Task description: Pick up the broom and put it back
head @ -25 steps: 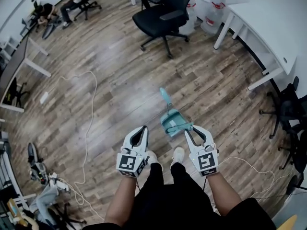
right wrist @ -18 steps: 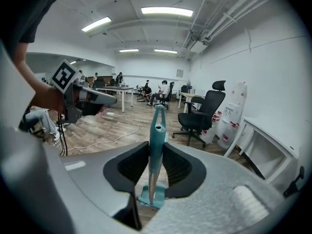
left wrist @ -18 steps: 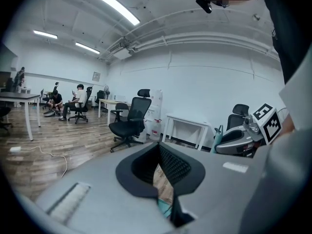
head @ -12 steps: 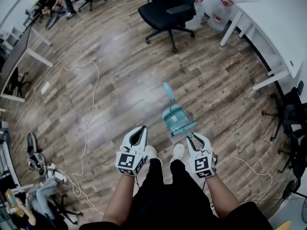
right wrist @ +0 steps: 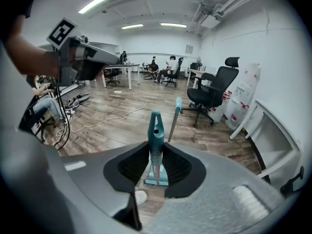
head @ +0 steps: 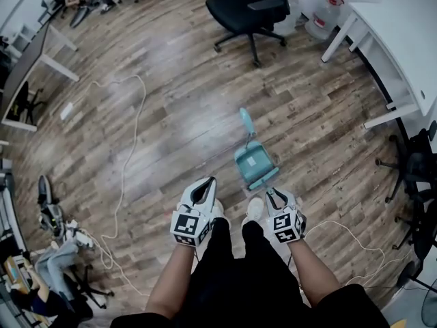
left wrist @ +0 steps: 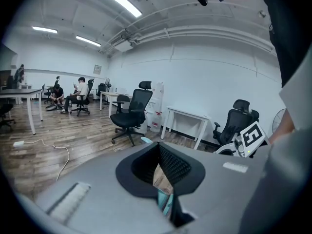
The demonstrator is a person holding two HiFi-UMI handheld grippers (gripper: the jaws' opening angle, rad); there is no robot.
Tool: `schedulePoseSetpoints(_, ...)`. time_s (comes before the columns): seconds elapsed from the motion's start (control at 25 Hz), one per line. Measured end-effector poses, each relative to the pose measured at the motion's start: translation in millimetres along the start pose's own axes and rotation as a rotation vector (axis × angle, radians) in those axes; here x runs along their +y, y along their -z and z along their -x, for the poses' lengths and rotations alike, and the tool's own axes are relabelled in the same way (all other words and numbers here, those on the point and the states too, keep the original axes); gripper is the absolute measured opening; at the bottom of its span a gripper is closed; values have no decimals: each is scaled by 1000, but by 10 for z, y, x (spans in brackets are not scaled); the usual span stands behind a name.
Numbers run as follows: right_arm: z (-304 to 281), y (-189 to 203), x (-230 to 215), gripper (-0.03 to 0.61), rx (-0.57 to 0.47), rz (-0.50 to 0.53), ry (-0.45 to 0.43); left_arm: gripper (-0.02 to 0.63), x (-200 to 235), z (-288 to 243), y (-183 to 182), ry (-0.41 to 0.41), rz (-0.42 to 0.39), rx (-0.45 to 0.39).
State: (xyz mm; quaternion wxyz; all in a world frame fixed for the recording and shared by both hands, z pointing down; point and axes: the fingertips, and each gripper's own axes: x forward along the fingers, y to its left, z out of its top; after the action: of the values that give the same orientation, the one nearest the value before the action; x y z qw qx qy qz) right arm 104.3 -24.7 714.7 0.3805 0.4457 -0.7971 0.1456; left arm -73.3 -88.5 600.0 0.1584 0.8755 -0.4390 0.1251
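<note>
A teal broom (right wrist: 156, 135) stands upright between the jaws of my right gripper (head: 270, 193), which is shut on its handle. Its head (head: 263, 180) is low over the wooden floor, at the near edge of the teal dustpan (head: 250, 161). The dustpan sits on the floor just ahead of the person's feet, with its long handle (right wrist: 175, 117) rising behind the broom. My left gripper (head: 209, 182) hangs to the left of the dustpan, fingertips together and nothing held. A bit of teal shows through its jaws in the left gripper view.
A black office chair (head: 251, 9) stands beyond the dustpan. White desks (head: 403, 36) and water jugs (head: 329, 11) line the right side. A white cable (head: 127, 149) snakes across the floor at left, and another (head: 341, 232) lies by my right foot. People sit far off.
My right gripper has come down with the broom, bringing its head closer to the floor by the dustpan. The left gripper has sunk a little too.
</note>
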Motion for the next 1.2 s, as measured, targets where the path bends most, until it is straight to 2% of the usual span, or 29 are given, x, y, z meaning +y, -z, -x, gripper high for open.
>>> schedulePoseSetpoints(0.16,-154,-47,52,91,-11,10,-29,18,1,27,39,-8,6,9)
schedulePoseSetpoints(0.36,-300,-161,47,89,-24,-37,-41,18,24,60,99,-22,16,23)
schedulePoseSetpoints(0.76,-671,-536,-229,89,-52,-72,3,18,194,9,129,-34,23,32)
schedulePoseSetpoints(1.04,-919,-755,-432,89,-46,-44,34,18,277,-46,120,-40,18,45)
schedulePoseSetpoints(1.2,-1098,-891,-587,89,-38,-76,64,18,340,-85,131,-48,21,49)
